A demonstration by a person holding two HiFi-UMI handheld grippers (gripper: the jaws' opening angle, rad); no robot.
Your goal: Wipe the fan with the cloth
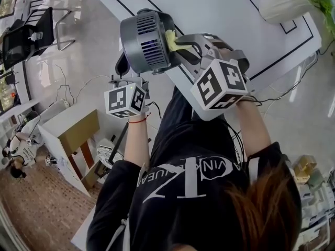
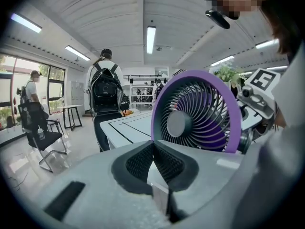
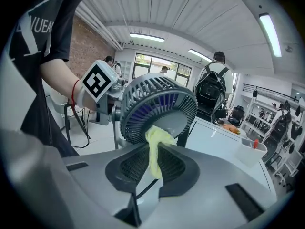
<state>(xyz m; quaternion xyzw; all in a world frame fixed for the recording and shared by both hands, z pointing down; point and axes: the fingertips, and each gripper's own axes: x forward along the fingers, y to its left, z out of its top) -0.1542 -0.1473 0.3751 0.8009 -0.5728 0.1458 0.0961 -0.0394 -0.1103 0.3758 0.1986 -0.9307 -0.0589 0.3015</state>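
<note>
white desk point(image 1: 225, 20) with black outlines marked across the top. only thing i can see sitting on it is a pale, leafy cabbage-looking vegetable point(image 1: 280, 4) at the far right corner, lying over one outline. around the desk there's shiny light floor point(image 1: 89, 67), with a black office chair point(image 1: 29, 38) and a wood-faced white box point(image 1: 70, 135) standing on it.

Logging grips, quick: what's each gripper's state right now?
Left gripper: closed, holding the fan.
Right gripper: closed on the yellow cloth, against the fan.
</note>
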